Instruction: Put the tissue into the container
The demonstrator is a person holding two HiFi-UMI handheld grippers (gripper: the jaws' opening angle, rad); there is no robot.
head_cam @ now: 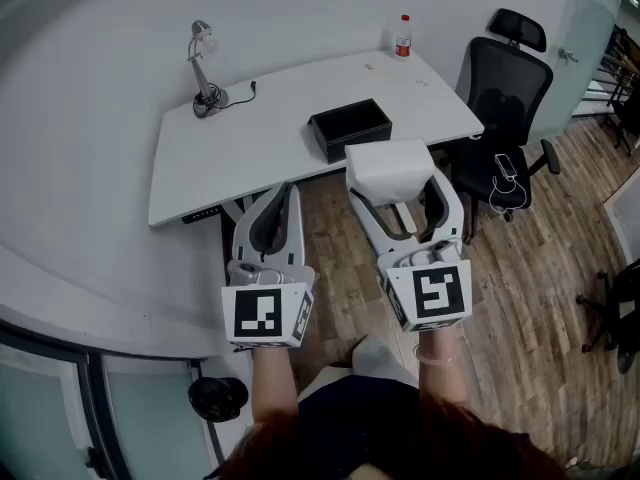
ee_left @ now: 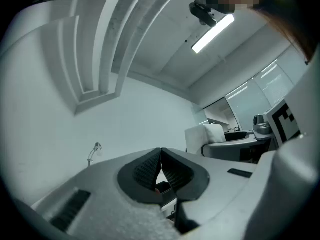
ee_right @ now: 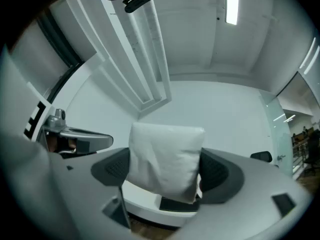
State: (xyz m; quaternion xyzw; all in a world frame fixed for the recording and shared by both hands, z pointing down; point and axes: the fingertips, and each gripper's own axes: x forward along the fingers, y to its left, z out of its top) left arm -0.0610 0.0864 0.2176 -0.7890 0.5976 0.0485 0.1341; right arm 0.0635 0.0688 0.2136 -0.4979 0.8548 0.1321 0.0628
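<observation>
White desk (head_cam: pixel 250 153) ahead of both tongs: black container (head_cam: pixel 350 128) just beyond the right gripper (head_cam: pixel 395 180), lamp (head_cam: pixel 211 97) well past the left gripper (head_cam: pixel 283 196), bottle (head_cam: pixel 403 38) farthest out, beyond the right one

- Desk (head_cam: pixel 250 148): container (head_cam: pixel 350 128) on it, near the front edge.
- Lamp (head_cam: pixel 205 68) at its far left corner; bottle (head_cam: pixel 403 36) at its far right.
- Chair (head_cam: pixel 505 98) right of the desk.
- Tissue (head_cam: pixel 388 168) between the right gripper (head_cam: pixel 397 184) jaws, just before the container.
- Left gripper (head_cam: pixel 278 200) left of the right gripper, before the desk.

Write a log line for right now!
right gripper: shut on tissue | left gripper: shut, empty | container: on desk, tissue not in
</observation>
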